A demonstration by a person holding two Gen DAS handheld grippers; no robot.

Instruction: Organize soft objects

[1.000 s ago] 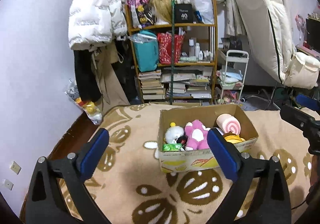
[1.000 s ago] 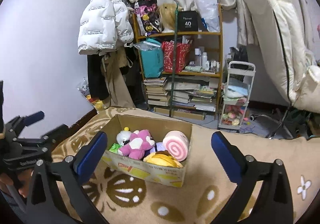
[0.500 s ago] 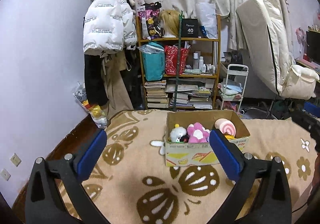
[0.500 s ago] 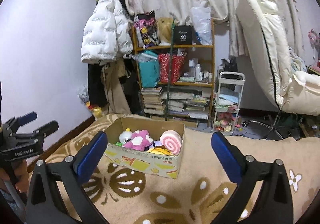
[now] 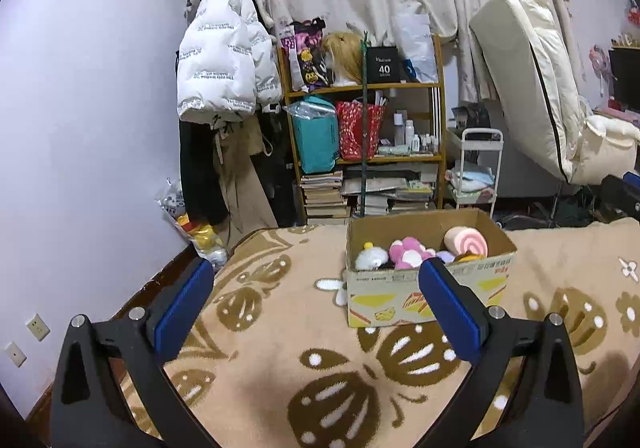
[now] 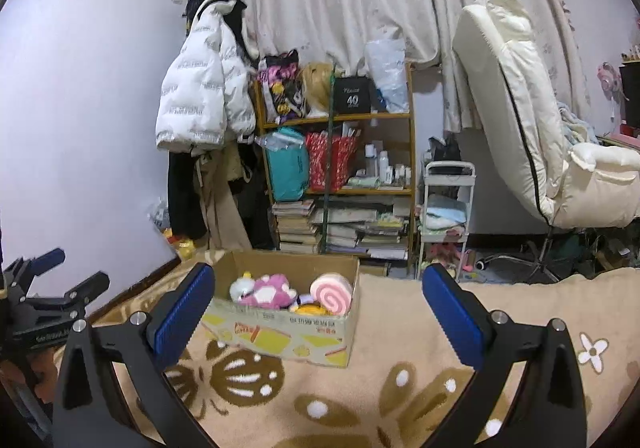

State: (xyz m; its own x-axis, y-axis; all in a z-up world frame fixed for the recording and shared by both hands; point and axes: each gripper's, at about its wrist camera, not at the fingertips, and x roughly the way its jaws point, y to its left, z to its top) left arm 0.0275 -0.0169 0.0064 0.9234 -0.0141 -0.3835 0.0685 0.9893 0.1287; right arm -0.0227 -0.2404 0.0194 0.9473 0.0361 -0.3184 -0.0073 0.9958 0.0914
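Soft toys sit inside the cardboard box [image 5: 430, 280] on the blanket-covered bed [image 5: 280, 348]. Left tongs [image 5: 316, 304] and right tongs [image 6: 318, 308] both stand wide apart, holding nothing, well back from the box. I judge the packing is about done; any next move would need a new reach forward. Only the right wrist view shows the pink swirl roll [image 6: 332, 293] clearly at the box's right end, and the other tool at its left edge.

My left wrist camera looks from above the blanket toward the cardboard box [image 5: 430, 280], near, slightly left of it. My right wrist camera faces that box [image 6: 288, 324] from its right; both share it.
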